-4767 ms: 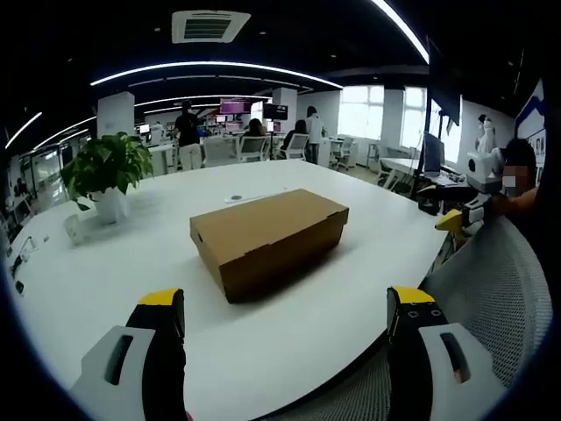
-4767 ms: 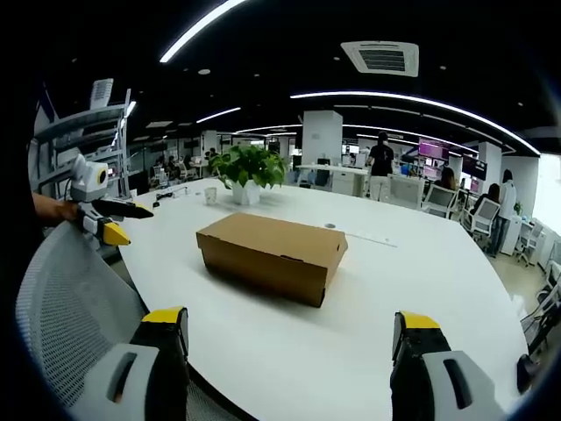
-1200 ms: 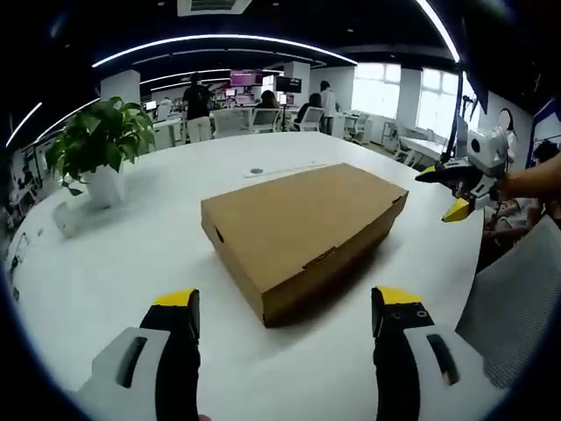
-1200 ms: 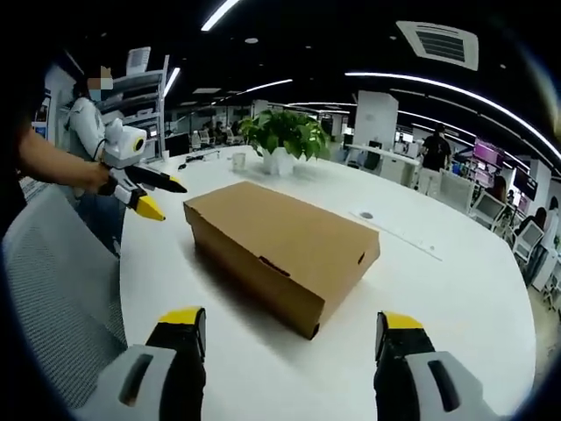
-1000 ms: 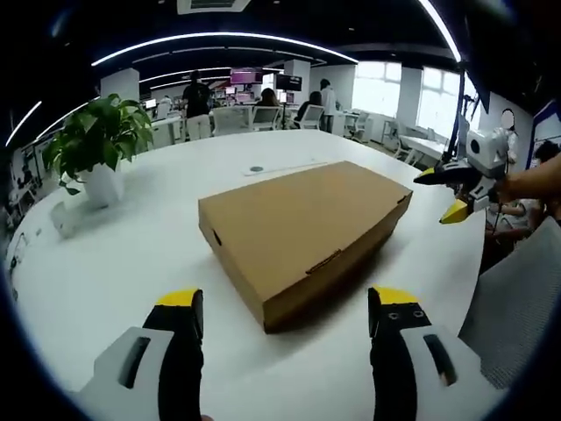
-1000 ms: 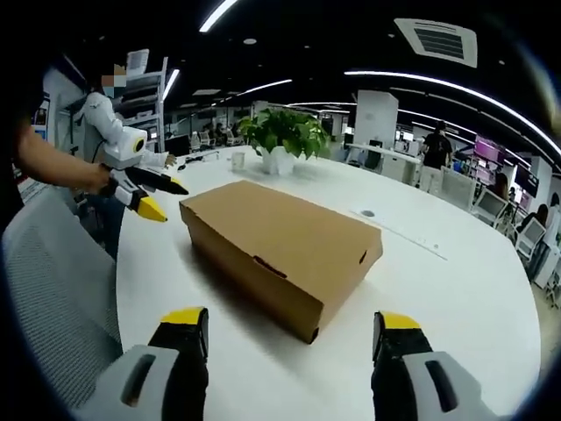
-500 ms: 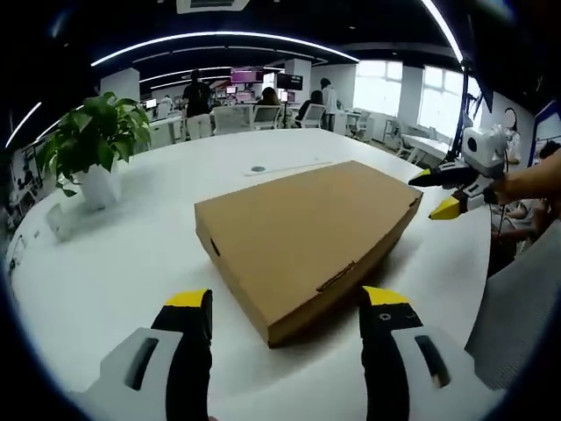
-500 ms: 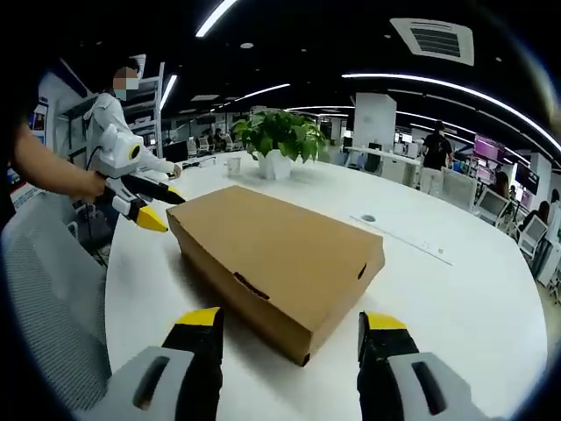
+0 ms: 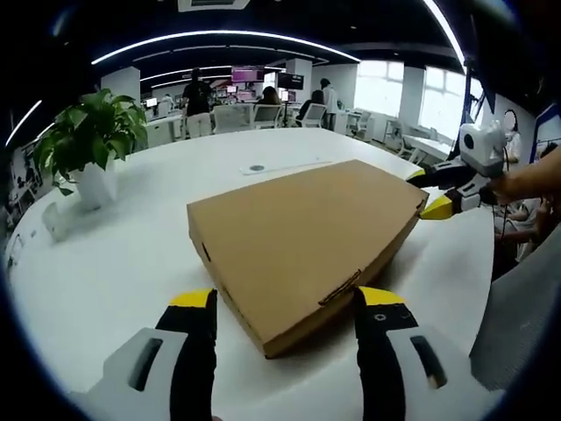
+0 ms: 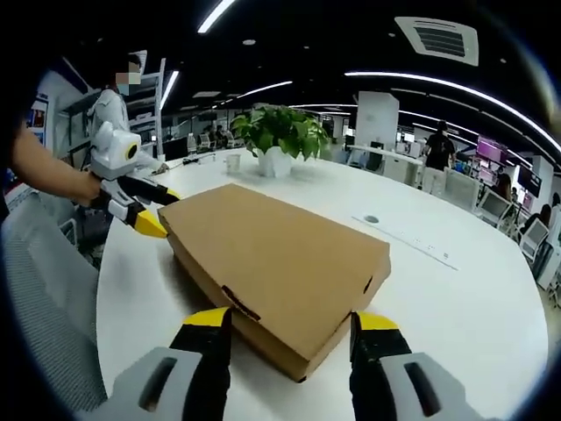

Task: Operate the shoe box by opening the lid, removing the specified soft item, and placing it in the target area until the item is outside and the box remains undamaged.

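A brown cardboard shoe box (image 9: 298, 232) lies on the white round table (image 9: 123, 254) with its lid down. My left gripper (image 9: 285, 300) is open, its yellow-tipped jaws standing either side of the box's near corner. In the same view the right gripper (image 9: 431, 191) comes in from the right, open at the box's far corner. In the right gripper view the box (image 10: 280, 254) has its near corner between the jaws of my open right gripper (image 10: 292, 320). The left gripper (image 10: 151, 210), held by a hand, sits at the box's left corner. What is inside the box is hidden.
A potted plant (image 9: 88, 145) (image 10: 280, 136) and a small white cup (image 9: 53, 219) stand on the table's far side. A small round disc (image 9: 256, 167) lies beyond the box. Grey mesh chairs (image 9: 517, 324) (image 10: 44, 307) flank the table edge. People stand among distant desks.
Both cameras have come closer to the box, which looks larger. Each gripper has moved in to a box corner. The lid is still down and the box has not moved.
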`<state>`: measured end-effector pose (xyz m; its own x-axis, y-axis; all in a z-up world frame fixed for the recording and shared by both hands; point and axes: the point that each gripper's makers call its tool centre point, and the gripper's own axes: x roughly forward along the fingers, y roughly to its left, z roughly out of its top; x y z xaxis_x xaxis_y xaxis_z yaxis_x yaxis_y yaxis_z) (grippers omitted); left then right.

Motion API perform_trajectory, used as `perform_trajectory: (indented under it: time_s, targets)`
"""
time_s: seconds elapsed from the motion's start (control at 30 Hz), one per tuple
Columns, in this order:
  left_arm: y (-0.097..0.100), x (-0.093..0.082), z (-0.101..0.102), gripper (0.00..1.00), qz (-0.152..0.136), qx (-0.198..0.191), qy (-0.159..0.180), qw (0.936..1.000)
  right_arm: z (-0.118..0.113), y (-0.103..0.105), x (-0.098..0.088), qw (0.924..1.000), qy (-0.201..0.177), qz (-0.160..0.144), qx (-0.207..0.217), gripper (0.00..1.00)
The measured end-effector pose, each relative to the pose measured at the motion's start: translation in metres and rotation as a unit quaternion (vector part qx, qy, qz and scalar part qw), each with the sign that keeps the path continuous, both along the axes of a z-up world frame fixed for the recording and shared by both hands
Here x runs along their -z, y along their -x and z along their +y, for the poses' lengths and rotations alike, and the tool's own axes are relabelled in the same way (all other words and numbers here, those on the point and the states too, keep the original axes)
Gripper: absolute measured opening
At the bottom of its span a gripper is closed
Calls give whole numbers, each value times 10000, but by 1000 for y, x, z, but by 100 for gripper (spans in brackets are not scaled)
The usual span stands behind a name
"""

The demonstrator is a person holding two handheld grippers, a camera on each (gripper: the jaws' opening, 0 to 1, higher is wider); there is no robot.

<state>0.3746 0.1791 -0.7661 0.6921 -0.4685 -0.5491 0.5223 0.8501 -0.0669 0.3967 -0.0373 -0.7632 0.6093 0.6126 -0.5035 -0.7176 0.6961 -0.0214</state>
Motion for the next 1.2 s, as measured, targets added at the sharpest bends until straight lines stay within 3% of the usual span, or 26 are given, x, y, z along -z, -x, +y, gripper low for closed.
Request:
perform_trajectory:
  time_s: [0.3, 1.2]
  targets:
    - [0, 2, -3, 64, -114, 39, -48, 9999, 1, 1, 0, 10000, -49, -30, 73, 53]
    - [-3, 1, 11, 61, -9, 345, -73, 9994, 15, 12, 0, 9995, -104, 99, 283, 49]
